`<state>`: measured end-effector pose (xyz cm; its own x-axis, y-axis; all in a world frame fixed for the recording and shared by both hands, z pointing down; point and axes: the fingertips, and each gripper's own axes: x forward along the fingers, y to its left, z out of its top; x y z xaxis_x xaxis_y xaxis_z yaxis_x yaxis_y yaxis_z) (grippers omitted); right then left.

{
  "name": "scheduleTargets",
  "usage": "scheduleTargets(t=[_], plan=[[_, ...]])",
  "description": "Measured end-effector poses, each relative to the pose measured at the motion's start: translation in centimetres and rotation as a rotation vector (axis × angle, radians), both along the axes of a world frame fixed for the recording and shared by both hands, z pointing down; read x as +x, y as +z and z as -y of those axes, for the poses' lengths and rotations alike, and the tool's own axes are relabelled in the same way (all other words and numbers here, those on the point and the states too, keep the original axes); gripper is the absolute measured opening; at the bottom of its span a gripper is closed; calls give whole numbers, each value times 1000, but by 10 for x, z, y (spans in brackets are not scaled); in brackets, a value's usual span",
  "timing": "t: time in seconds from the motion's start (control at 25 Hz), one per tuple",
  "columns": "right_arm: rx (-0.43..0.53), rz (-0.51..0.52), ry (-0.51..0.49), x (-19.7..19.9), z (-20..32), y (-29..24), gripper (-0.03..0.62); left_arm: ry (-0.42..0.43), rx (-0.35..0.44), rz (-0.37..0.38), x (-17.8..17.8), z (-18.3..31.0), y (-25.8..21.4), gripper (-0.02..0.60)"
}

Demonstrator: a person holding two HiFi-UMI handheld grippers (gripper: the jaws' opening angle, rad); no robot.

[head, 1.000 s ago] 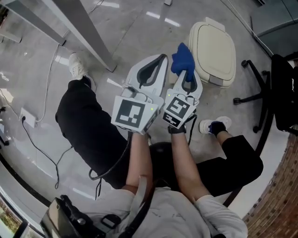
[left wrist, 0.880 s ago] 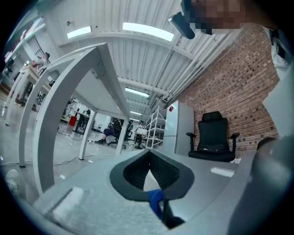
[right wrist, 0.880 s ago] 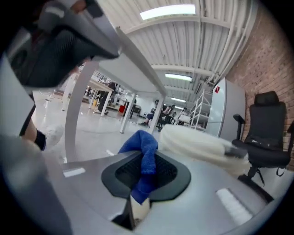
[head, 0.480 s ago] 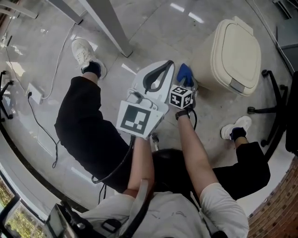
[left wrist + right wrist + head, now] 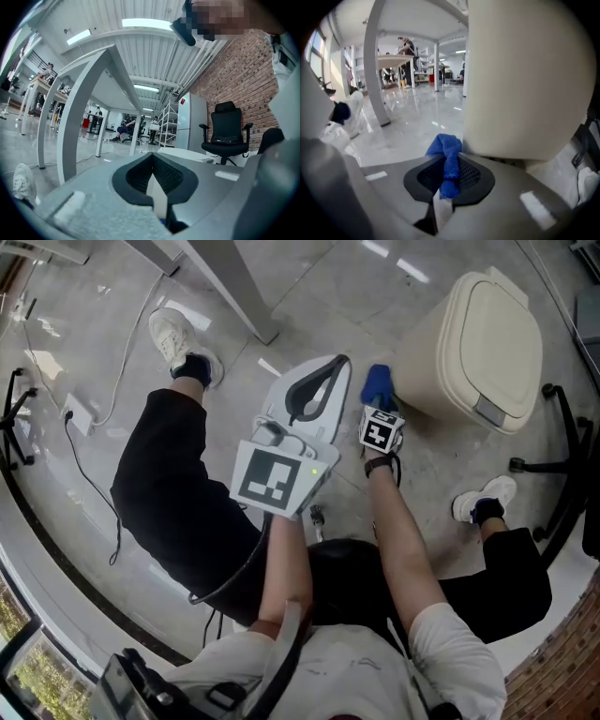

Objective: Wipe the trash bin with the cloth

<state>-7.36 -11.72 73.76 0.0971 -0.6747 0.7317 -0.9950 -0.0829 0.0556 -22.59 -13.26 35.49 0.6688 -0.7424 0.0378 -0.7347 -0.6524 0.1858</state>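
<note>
Head view: a blue cloth [image 5: 377,387] is bunched against the lower side wall of a cream bin [image 5: 487,343], pinched in the right claw [image 5: 378,405], which is held low over the floor. Right gripper view shows that claw [image 5: 448,161] pressed together on the cloth [image 5: 446,149]. A twist of fabric runs between the jaws and a wad pokes out past the tips, just beside the bin's [image 5: 525,79] bottom edge; whether it touches cannot be told. The bin wall rises right of the claw, filling that half of the view. To the claw's left lies open glossy floor [image 5: 417,122], bounded by a table leg [image 5: 374,65]. A shoe [image 5: 352,117] sits nearer on that side.

The left claw [image 5: 339,362] hangs higher, left of the right one, clear of the bin. Its jaws [image 5: 152,161] are pressed together with nothing between them. Ahead of it are a table frame [image 5: 79,112] to the left and an office chair [image 5: 227,133] to the right, with bare floor between.
</note>
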Motion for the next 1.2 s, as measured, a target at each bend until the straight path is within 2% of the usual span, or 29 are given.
scheduleTargets(t=[0.12, 0.32, 0.48, 0.56, 0.64, 0.8, 0.92, 1.04, 1.2], plan=[[168, 30, -20, -6, -6, -67, 40, 13, 20, -8, 3, -9, -13, -1], [523, 36, 2, -7, -12, -230, 40, 6, 20, -29, 1, -22, -21, -2], [817, -102, -113, -25, -23, -376, 40, -15, -14, -40, 3, -26, -23, -1], [922, -130, -117, -22, -30, -425, 40, 3, 2, -54, 10, -29, -29, -2], [925, -138, -74, -8, -36, -431, 40, 29, 17, -65, 18, -32, -33, -1], [808, -128, -15, 21, -45, -366, 40, 56, 4, -65, 29, -37, -30, -1], [731, -122, -54, 25, -48, -303, 40, 59, -6, -58, 34, -36, -22, -2], [563, -107, -47, 33, -43, -224, 40, 78, 6, -50, 38, -36, -14, -1], [492, -224, -176, 26, -28, -149, 40, 58, -27, -6, 40, -30, -6, -1]])
